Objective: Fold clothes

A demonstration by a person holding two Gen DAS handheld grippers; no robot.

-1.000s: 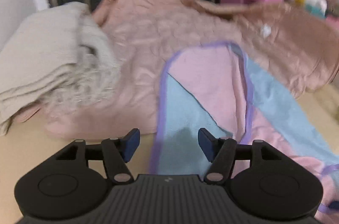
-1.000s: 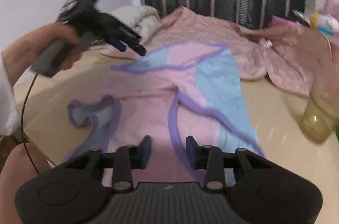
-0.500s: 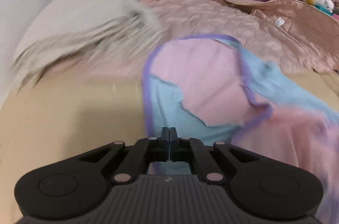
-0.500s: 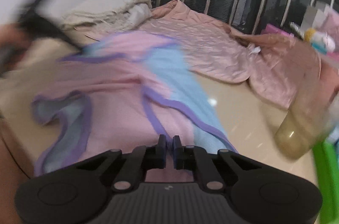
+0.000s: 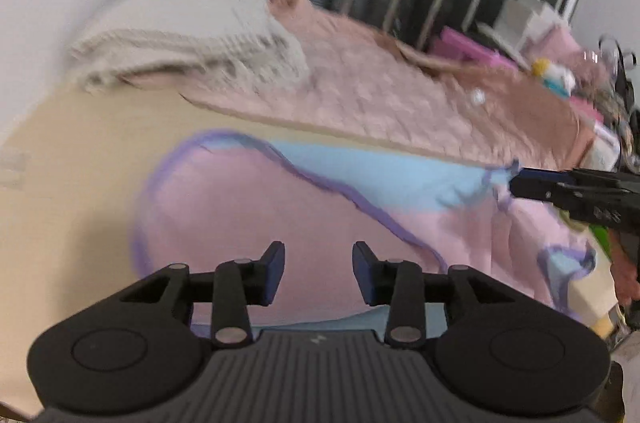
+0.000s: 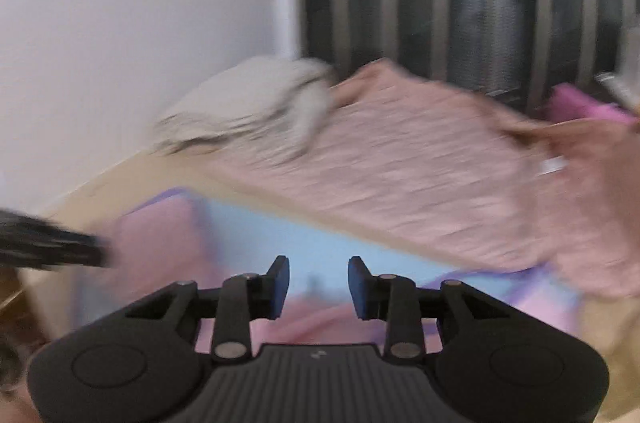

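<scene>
1. Left gripper [image 5: 319, 273]: jaws spread wide, nothing between them.
2. Right gripper [image 6: 318, 287]: jaws spread wide in its own view, nothing between them; in the left wrist view its tip sits at the garment's far right corner, contact blurred.
3. Pink and blue garment [image 5: 256, 207], purple trim: lies flat on the beige surface [image 5: 80, 159], directly ahead of and beneath both pairs of jaws.
4. Pink quilt [image 5: 384, 95]: beyond the jaws, behind the garment.
5. Grey folded blanket [image 5: 188, 31]: ahead and left of the jaws, on the quilt's left end.
</scene>
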